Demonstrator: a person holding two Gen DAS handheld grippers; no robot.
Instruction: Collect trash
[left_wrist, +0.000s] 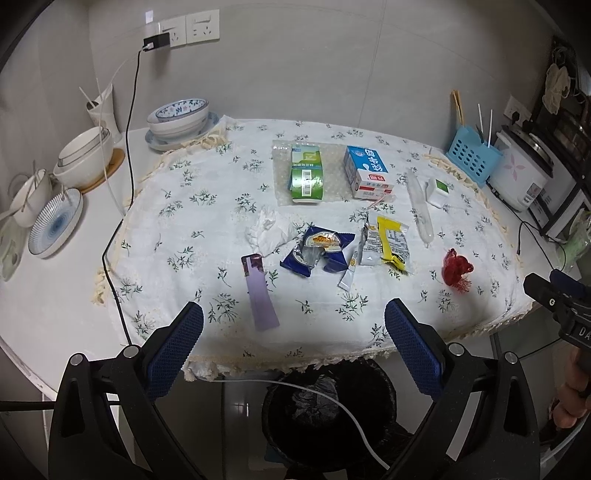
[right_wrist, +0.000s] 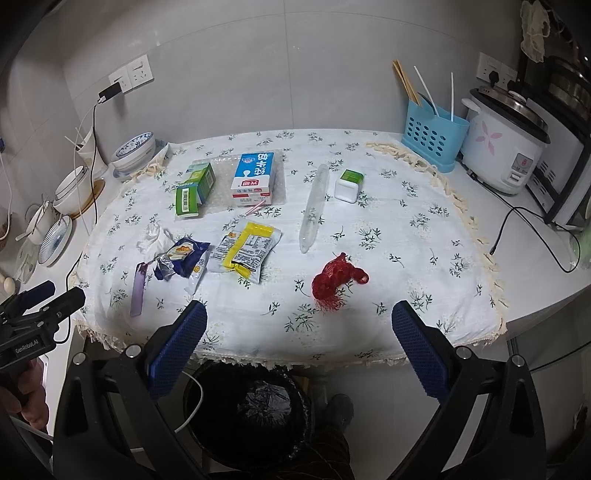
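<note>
Two cartons, green (left_wrist: 306, 173) and blue (left_wrist: 367, 171), lie mid-table; three wrappers (left_wrist: 319, 251) and red netting (left_wrist: 456, 269) sit near the front edge. Left gripper (left_wrist: 293, 332) and right gripper (right_wrist: 299, 334) gape wide, empty. Only the right view shows a shoe (right_wrist: 338, 411) beside the bin (right_wrist: 243, 413).

Your way onto the flower-printed white cloth on the desk (right_wrist: 406, 266) is open along its near edge, bare between the purple paper strip (left_wrist: 259, 295) and the red mesh net bag (right_wrist: 334, 280). Behind, crumpled wrappers crowd the middle; the black-lined round bin (right_wrist: 243, 410) stands below the edge.
</note>
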